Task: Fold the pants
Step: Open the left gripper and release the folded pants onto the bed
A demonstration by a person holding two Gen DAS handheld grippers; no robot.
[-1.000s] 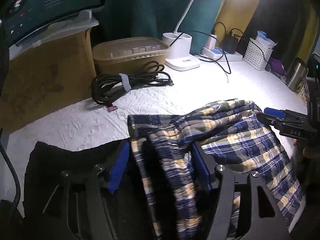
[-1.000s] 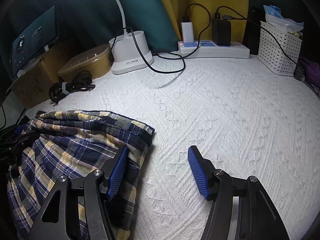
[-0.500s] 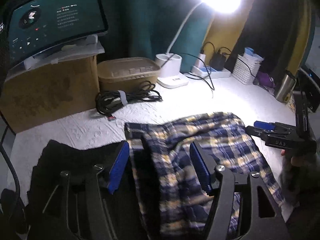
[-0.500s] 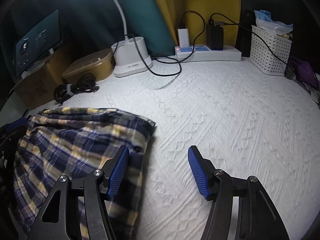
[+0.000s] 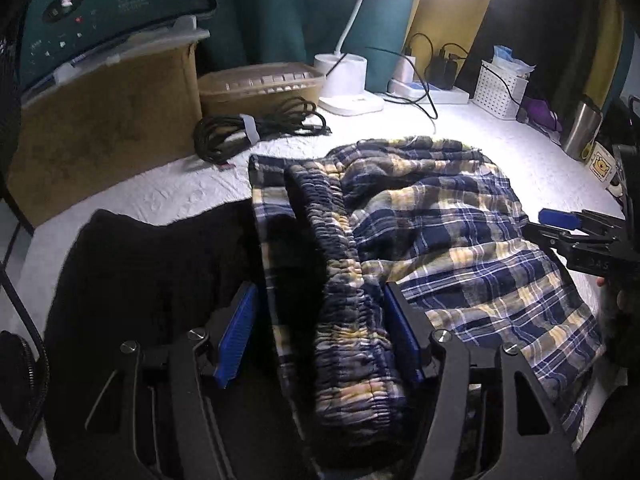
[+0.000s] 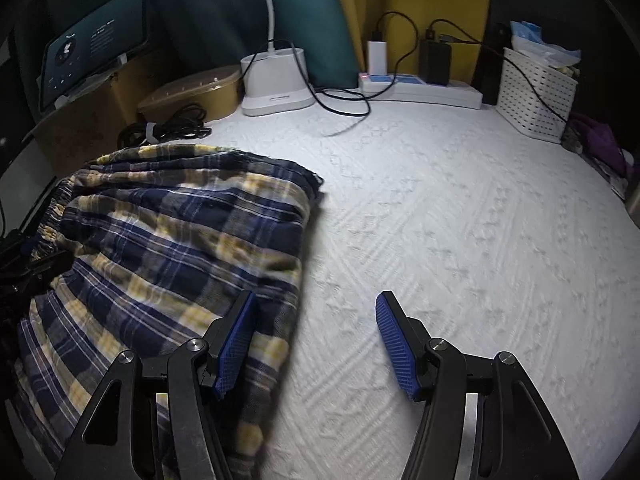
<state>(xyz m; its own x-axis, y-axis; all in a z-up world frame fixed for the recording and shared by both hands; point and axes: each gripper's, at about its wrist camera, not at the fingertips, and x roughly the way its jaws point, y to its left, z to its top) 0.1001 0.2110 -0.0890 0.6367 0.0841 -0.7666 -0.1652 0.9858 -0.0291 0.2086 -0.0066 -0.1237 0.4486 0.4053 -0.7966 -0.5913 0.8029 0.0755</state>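
The blue, yellow and white plaid pants (image 5: 440,240) lie bunched on the white textured cover (image 6: 460,220). Their gathered waistband (image 5: 344,280) runs toward the camera, between the fingers of my left gripper (image 5: 318,334). That gripper is open, and a dark gap shows beside its left pad (image 5: 236,336). My right gripper (image 6: 316,344) is open too. Its left finger (image 6: 234,344) hangs over the pants' right edge (image 6: 280,280), and its right finger is over bare cover. In the left wrist view the right gripper (image 5: 548,226) shows at the pants' far right side, held by a hand.
A black garment (image 5: 140,264) lies left of the pants. Behind them are a coiled black cable (image 5: 248,128), a brown lidded container (image 5: 260,84), a white lamp base (image 6: 276,84), a power strip (image 6: 420,90) and a white basket (image 6: 536,92). A steel mug (image 5: 582,128) stands far right.
Both grippers have drifted a little across the cover, so the pants sit slightly higher in the right wrist view. The jaws have kept the same width and the pants' shape is unchanged.
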